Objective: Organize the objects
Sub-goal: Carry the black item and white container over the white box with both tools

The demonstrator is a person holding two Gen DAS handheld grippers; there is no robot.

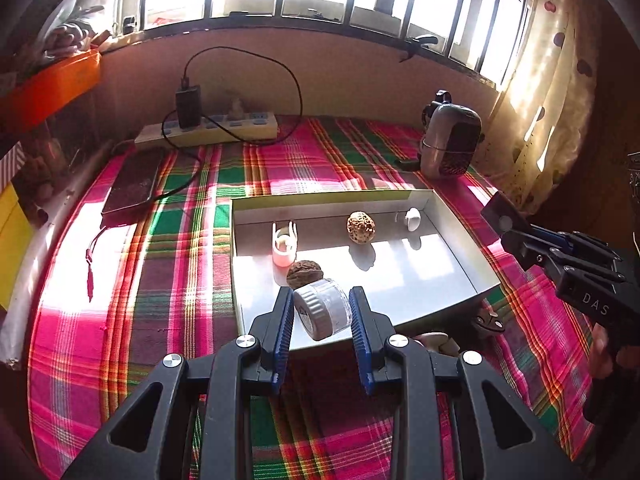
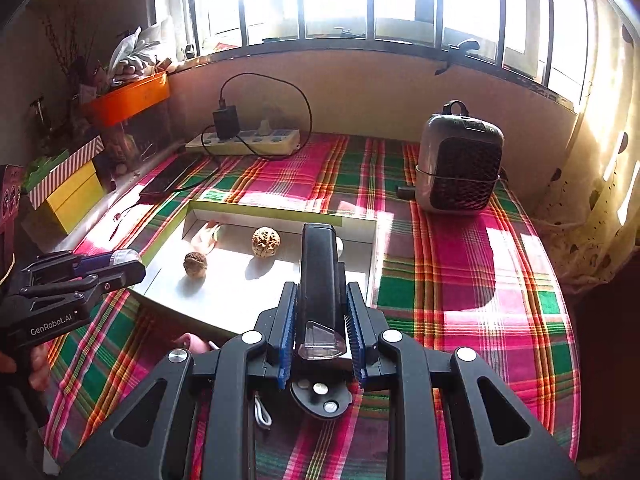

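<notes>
I have the left tool [image 1: 322, 312] clamped on a small clear jar with a white ribbed lid [image 1: 322, 310], its pads pressing the jar's two ends so it lies sideways between them; gripped across its short length like that, it should not roll out. It hangs just over the near edge of the shallow white tray [image 1: 472, 240], which I take to be where the loose things are being gathered. Already lying in the tray are a dark walnut [image 1: 305, 274], a paler pitted nut [image 1: 361, 227], a pink clip-like piece [image 1: 284, 245] and a small white object [image 1: 412, 218] in the far corner, all well apart, so there is bare floor left for more. My right tool [image 2: 322, 316] holds a long black device with a clear wedge-shaped end [image 2: 318, 280], pinched across its narrow sides with its length running forward over the tray's near right part; holding it lengthwise keeps it steady. The tray sits on the plaid-covered table [image 2: 460, 264], with a grey heater [image 2: 458, 160] and a power strip [image 2: 244, 142] behind, clear of the work. A black round mount [image 2: 322, 396] and a white cable [image 2: 262, 412] remain on the cloth below the right tool.
</notes>
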